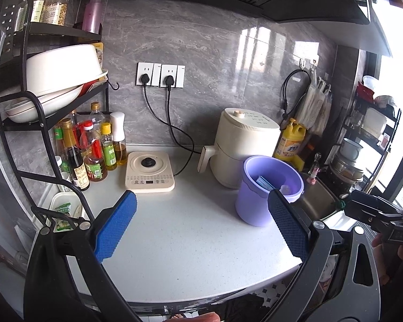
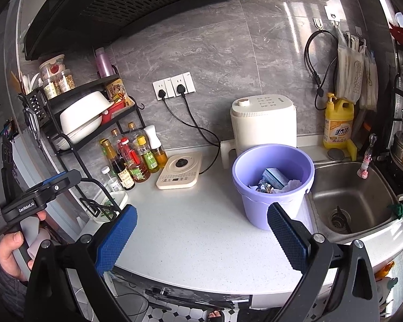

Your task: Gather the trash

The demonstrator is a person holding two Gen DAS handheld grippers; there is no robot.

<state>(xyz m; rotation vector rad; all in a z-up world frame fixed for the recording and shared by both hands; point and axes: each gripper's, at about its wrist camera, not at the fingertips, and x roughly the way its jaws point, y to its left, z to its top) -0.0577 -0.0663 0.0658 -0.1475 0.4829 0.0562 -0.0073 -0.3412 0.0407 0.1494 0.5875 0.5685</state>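
Observation:
A lilac plastic bucket stands on the white counter beside the sink. Inside it lie a blue carton, crumpled white paper and a shiny wrapper. My left gripper hovers open over the counter's front part, the bucket just behind its right finger. My right gripper is also open with nothing between its blue pads, the bucket behind its right finger. The left tool's body, held by a hand, shows at the left of the right wrist view.
A cream hotplate and a cream air fryer sit at the back, both plugged in. Sauce bottles and a black dish rack fill the left. The steel sink lies right, with yellow detergent behind it.

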